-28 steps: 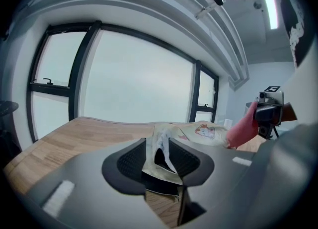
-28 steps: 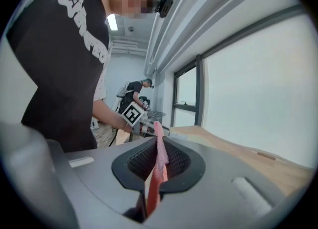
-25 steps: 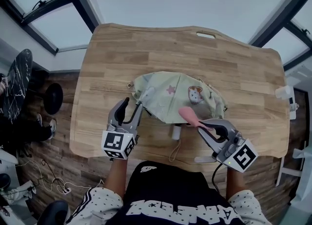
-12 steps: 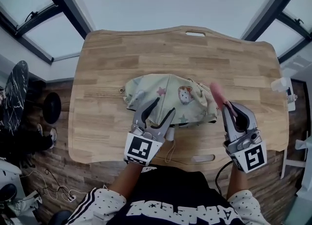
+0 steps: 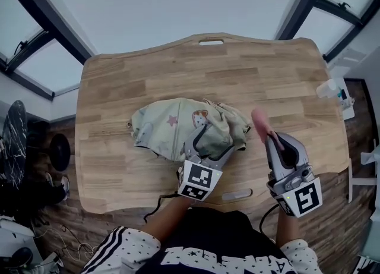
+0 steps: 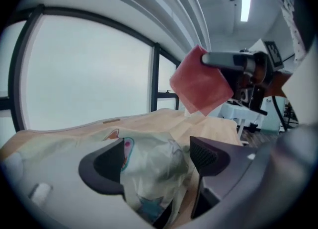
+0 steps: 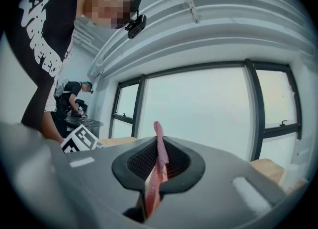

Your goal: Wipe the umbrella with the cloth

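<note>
A folded pale-green umbrella (image 5: pixel 169 130) with cartoon prints lies on the wooden table (image 5: pixel 119 82). My left gripper (image 5: pixel 212 141) reaches over its right end. Its jaws are opening, and bunched umbrella fabric (image 6: pixel 149 163) sits loosely between them. The right pad stands clear of the cloth of the umbrella. My right gripper (image 5: pixel 268 142) is just right of the umbrella, shut on a pink cloth (image 5: pixel 259 121) that sticks up from its tips. The left gripper view shows that cloth (image 6: pixel 201 81) hanging above the table. In the right gripper view the cloth (image 7: pixel 160 148) stands edge-on, pinched between the pads.
The table has a slot cut near its far edge (image 5: pixel 211 42) and another near the front edge (image 5: pixel 237 194). A white bottle (image 5: pixel 326 88) stands on a side shelf at the right. A black stool (image 5: pixel 59 151) is on the floor at left. Another person (image 7: pixel 74 99) stands in the background.
My left gripper slid right along the umbrella to its right end and its jaws spread wider. My right gripper carried the pink cloth off the umbrella to its right side.
</note>
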`<state>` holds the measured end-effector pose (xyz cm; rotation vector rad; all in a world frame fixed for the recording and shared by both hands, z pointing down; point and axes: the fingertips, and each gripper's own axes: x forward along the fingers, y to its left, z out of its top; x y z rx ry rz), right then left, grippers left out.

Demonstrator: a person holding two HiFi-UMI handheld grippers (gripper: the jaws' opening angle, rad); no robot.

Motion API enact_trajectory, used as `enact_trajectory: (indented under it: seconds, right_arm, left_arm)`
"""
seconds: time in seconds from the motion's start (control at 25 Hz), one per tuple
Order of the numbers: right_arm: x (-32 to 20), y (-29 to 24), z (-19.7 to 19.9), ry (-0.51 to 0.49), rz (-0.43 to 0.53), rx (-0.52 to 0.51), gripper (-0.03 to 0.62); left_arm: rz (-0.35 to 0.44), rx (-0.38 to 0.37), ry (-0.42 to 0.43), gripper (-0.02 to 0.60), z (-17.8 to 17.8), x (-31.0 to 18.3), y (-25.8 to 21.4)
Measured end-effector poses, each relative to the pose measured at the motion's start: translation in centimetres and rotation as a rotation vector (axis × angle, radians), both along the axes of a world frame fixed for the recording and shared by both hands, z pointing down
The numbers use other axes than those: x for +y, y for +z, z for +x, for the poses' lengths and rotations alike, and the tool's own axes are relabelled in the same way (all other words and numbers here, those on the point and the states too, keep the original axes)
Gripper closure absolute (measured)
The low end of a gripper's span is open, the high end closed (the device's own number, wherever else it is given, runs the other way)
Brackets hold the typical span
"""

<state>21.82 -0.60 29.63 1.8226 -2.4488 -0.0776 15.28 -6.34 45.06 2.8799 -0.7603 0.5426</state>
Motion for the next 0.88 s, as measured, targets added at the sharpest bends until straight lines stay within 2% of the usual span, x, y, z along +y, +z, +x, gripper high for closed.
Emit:
enact_trajectory:
  seconds: [0.08, 0.32, 0.44, 0.6, 0.64, 0.72, 0.88]
  right_arm:
    - [0.3, 0.3, -0.1, -0.018, -0.006, 0.009, 0.568]
    - [0.9, 1.2, 0.9, -0.025, -0.048, 0.021, 0.568]
    - [0.4, 1.6, 1.4, -0.04, -0.053, 0.02, 0.568]
    - [-0.2, 1.8, 1.2, -0.071, -0.053, 0.015, 0.568]
    - [-0.4, 1.9, 1.1, -0.081, -0.054, 0.017, 0.568]
    - [-0.8, 2.1, 0.8, -0.099, -0.054, 0.018, 0.568]
    - [-1.6, 2.4, 0.4, -0.114, -0.058, 0.008, 0.568]
  left_arm:
    - [0.007, -0.041, -0.028, 0.182, 0.6, -0.4, 0.9]
    - [0.005, -0.08, -0.104, 0.189, 1.0, -0.9, 2.4]
    - [0.015, -0.093, -0.136, 0.303, 0.5, -1.6, 2.2]
    - [0.01, -0.083, -0.19, 0.525, -0.7, -2.4, 2.0]
    - [0.009, -0.076, -0.206, 0.563, -1.0, -2.6, 1.8]
    - [-0.001, -0.058, -0.228, 0.588, -1.6, -3.0, 1.6]
    - [-0.008, -0.01, -0.248, 0.588, -2.4, -3.3, 0.4]
